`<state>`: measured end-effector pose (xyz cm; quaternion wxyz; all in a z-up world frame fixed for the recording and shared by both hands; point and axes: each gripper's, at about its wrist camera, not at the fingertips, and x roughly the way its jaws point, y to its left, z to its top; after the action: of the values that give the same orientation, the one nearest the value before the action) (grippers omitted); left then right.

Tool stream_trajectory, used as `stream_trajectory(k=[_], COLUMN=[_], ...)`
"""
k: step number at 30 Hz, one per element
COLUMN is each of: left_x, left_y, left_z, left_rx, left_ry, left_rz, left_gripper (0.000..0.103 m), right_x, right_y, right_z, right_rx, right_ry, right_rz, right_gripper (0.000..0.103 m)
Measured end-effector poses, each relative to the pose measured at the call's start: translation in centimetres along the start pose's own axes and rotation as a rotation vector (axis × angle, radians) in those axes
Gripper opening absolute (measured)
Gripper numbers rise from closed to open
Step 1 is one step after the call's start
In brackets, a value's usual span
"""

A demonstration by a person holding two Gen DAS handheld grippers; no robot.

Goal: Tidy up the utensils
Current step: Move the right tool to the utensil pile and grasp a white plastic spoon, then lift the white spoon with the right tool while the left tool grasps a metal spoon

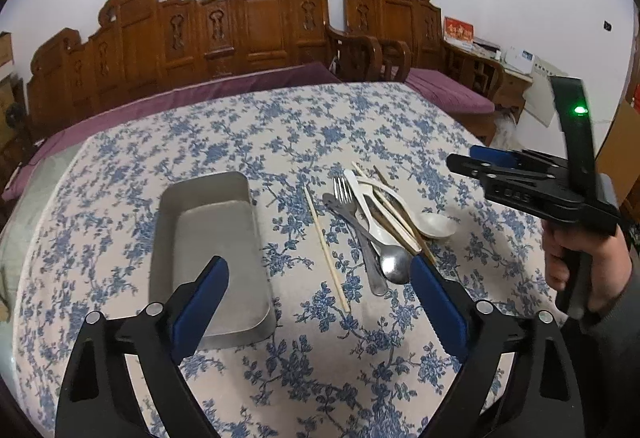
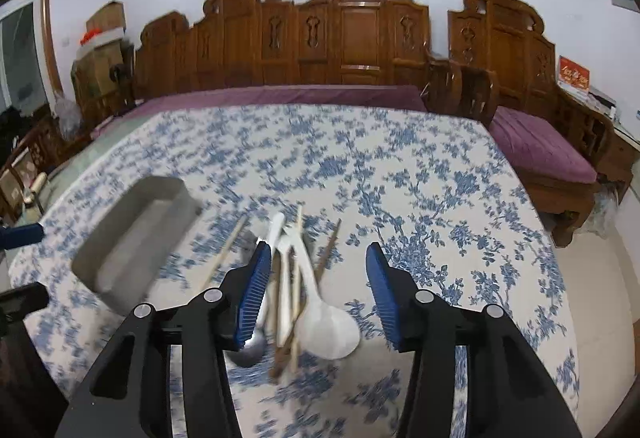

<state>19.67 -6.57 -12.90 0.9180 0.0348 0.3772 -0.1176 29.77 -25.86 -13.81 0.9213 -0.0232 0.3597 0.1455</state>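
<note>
We see the empty metal tray [image 1: 208, 234] lying flat on the floral cloth; just right of it one loose chopstick [image 1: 326, 250] — then a crossed heap: fork [image 1: 346, 206], steel spoon [image 1: 394, 264], white ladle-spoon [image 1: 434, 226], more chopsticks [image 1: 400, 222].

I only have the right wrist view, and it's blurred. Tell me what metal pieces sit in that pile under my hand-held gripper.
Observer: The left wrist view shows a metal fork, tines pointing away, lying beside a metal spoon.
Operator: Now report the tray's inside.
Observer: What shows of the metal tray floor is bare; its near end is hidden behind a gripper finger.
Operator: Give me the left hand-held gripper's state.
Observer: The left hand-held gripper is wide open, holding nothing, one finger over the tray and the other by the spoon's bowl.
</note>
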Motion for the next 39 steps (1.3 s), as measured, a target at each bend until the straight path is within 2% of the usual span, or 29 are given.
stream_trajectory(k=[5,8,11,15,18,19,21,22,26,29,39], left_x=[2.3,3.4,4.5,5.9,6.9,7.2,7.7,8.0,9.3,10.2,14.0], left_y=[-0.4,-0.8,-1.0,-1.8,-2.3,-2.4,-2.7,-2.8,-3.6,-3.9,-5.1], left_z=[-0.2,-0.4,-0.4,-0.5,-0.6,-0.6,-0.6,-0.6,-0.7,-0.5,1.0], left_rx=[0.002,0.008,0.007,0.015,0.019,0.019,0.017,0.016,0.019,0.009,-0.056], left_ry=[0.047,0.066,0.086,0.115,0.136,0.140,0.149,0.153,0.179,0.193,0.244], left_rz=[-0.005,-0.006,-0.013,-0.013,-0.017,-0.016,-0.014,-0.013,-0.017,-0.024,-0.061], left_gripper=[0.083,0.081,0.077,0.075,0.074,0.074,0.074,0.074,0.072,0.067,0.045], right_x=[4.7,6.3,7.9,9.5,10.4,10.4,10.2,9.9,8.9,7.8,7.2], right_y=[-1.1,-0.4,0.2,-0.4,-0.5,-0.4,-0.5,-0.5,-1.2,-2.0,-4.9], right_z=[-1.3,-1.5,-1.8,-2.0,-2.3,-2.3,-2.3,-2.2,-1.6,-1.1,-0.7], right_rx=[-0.007,-0.037,-0.081,-0.060,-0.054,-0.057,-0.054,-0.053,-0.033,-0.008,0.051], right_ry=[0.103,0.143,0.182,0.216,0.256,0.258,0.260,0.257,0.233,0.206,0.182], right_rz=[0.062,0.114,0.130,0.168,0.200,0.208,0.216,0.224,0.258,0.275,0.217], right_gripper=[0.040,0.038,0.034,0.025,0.023,0.023,0.011,0.010,0.010,0.010,0.010])
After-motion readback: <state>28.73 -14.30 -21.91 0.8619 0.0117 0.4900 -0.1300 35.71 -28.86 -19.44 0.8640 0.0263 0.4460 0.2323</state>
